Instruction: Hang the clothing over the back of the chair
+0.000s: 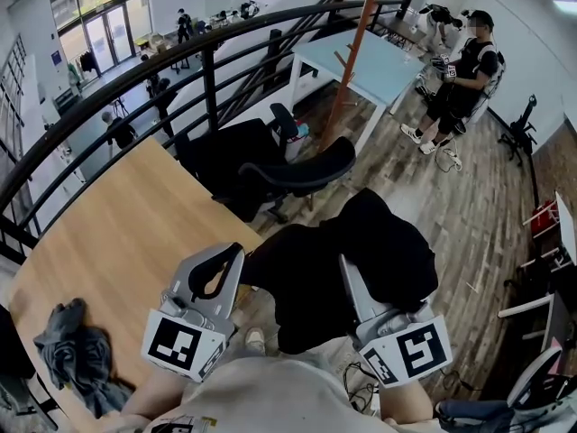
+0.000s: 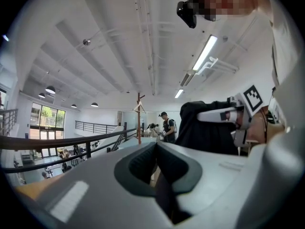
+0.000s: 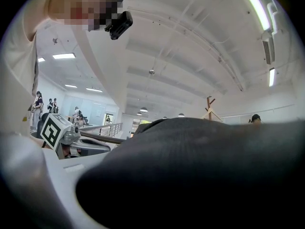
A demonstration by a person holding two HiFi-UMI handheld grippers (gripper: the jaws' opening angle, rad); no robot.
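Note:
A black garment [image 1: 361,251] hangs bunched between my two grippers, low in the head view. My left gripper [image 1: 236,253] sits at the garment's left edge, its jaws closed on a strip of the fabric [image 2: 164,194]. My right gripper [image 1: 346,267] holds the other side, and the cloth [image 3: 190,171] drapes over its jaws and hides them in the right gripper view. Just beyond the garment stands the black office chair [image 1: 305,171], its curved back facing me. Both grippers are on the near side of the chair, apart from it.
A wooden table [image 1: 117,224] lies at the left with a crumpled grey cloth [image 1: 77,354] on it. A black railing [image 1: 180,52] curves behind. Farther off are a light blue table [image 1: 383,66], a wooden coat stand [image 1: 353,48] and a standing person [image 1: 462,75].

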